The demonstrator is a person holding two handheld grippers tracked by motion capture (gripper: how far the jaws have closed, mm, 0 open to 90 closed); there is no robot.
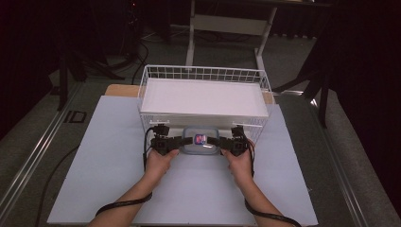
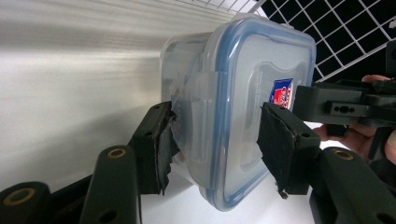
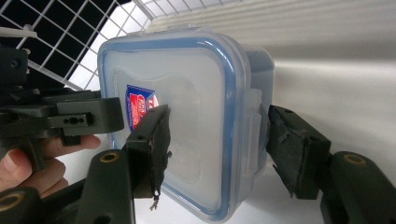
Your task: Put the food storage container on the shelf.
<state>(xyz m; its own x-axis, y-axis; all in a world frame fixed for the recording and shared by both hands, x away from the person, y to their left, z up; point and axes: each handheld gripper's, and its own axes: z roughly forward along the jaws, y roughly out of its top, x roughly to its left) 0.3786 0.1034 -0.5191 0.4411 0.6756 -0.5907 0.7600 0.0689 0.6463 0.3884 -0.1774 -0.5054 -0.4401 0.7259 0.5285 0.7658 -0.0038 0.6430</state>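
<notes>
Gripping from opposite ends, the left gripper (image 1: pixel 177 141) and the right gripper (image 1: pixel 226 142) share one clear plastic container (image 1: pixel 201 141), which sits just in front of the white wire basket (image 1: pixel 203 73), close against the middle of its front wall. The container has a blue-rimmed lid with a red and blue label (image 1: pixel 200 139) at its centre. In the left gripper view, the left gripper (image 2: pixel 215 140) has its jaws closed on the container (image 2: pixel 243 84), one pad on the side wall by the lid's latch and the other on the lid face. In the right gripper view, the right gripper (image 3: pixel 217 147) clamps the container (image 3: pixel 187 93) the same way, one pad on the lid next to the label (image 3: pixel 139 105), the other against the latch side. A white panel (image 1: pixel 203 97) lies across the basket, behind the container. The basket stands at the far edge of the pale worktop (image 1: pixel 113 156), and the person's two hands hold the grippers just nearer than the container.
</notes>
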